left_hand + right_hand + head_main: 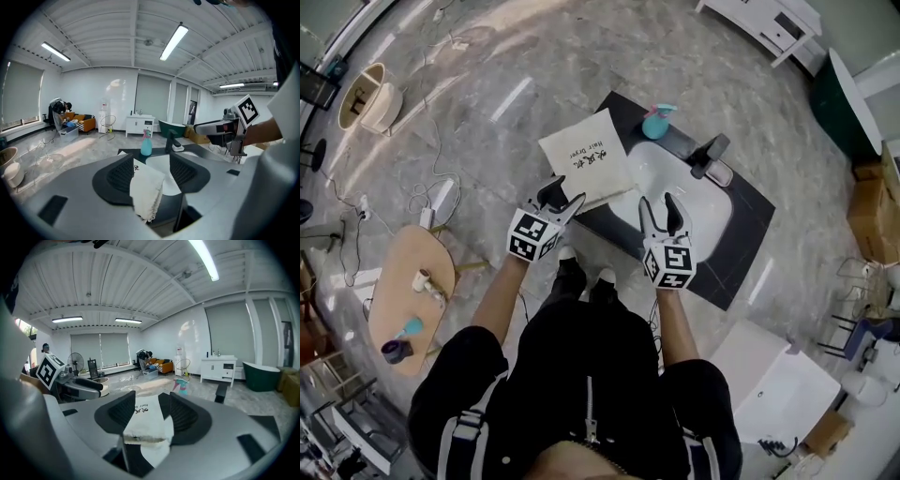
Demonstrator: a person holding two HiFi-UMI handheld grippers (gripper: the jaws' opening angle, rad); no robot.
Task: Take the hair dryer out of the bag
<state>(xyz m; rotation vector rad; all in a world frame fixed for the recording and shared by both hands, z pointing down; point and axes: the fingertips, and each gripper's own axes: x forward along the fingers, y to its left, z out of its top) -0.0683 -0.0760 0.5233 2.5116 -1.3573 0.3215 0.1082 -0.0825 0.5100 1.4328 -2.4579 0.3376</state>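
A white cloth bag [586, 155] printed "Hair Dryer" lies flat on the left end of a black counter [741, 253], beside a white sink [694, 211]. No hair dryer shows outside it. My left gripper [561, 197] hovers open at the bag's near edge. My right gripper [658, 206] is open over the sink's near rim. In the left gripper view the bag [147, 192] hangs between the spread jaws of the left gripper [151, 164], its corner drooping over the counter edge. In the right gripper view the bag [145, 420] lies ahead of the open right gripper [152, 411].
A teal spray bottle [656, 122] and a black faucet [711, 155] stand at the back of the sink. A small wooden table [408, 291] with small items is on the floor at the left. Cables trail over the marble floor. White furniture stands at the lower right.
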